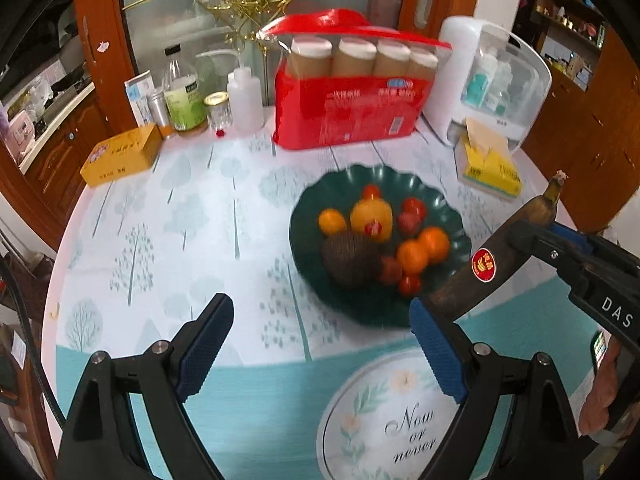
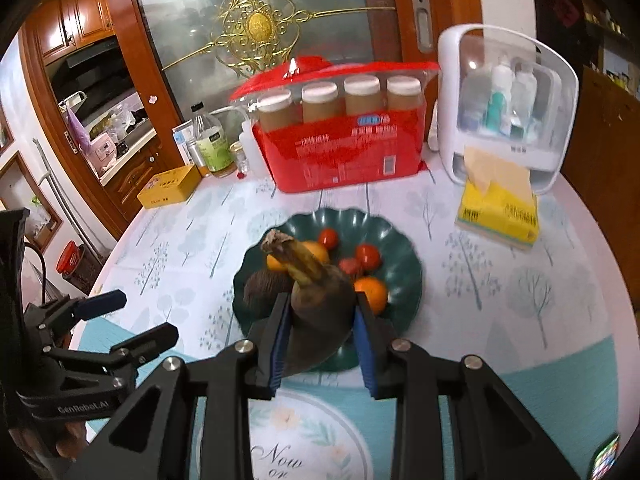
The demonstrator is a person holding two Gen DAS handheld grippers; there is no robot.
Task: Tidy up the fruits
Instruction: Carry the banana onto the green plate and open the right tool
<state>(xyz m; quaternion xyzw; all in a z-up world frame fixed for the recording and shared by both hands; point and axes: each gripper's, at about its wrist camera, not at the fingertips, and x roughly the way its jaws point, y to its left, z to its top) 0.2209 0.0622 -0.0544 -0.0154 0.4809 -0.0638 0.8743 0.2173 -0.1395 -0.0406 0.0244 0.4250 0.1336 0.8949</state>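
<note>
A dark green scalloped plate (image 1: 452, 216) (image 2: 404, 256) on the table holds oranges (image 1: 424, 250), small red tomatoes (image 1: 414, 206), a yellow fruit (image 1: 370, 214) and a brown spiky fruit (image 1: 350, 258). My right gripper (image 2: 320, 312) is shut on a dark, overripe banana (image 2: 316, 304) and holds it above the plate's near edge, stem pointing away. The banana (image 1: 496, 264) with its red sticker also shows in the left wrist view. My left gripper (image 1: 320, 320) is open and empty, left of the banana above the table's front.
A red package of jars (image 1: 352, 100), bottles (image 1: 184, 96), a yellow box (image 1: 120, 156), a white dispenser case (image 1: 492, 76) and a yellow tissue pack (image 1: 488, 164) line the table's back. A round "Now or never" mat (image 1: 384, 420) lies at the front.
</note>
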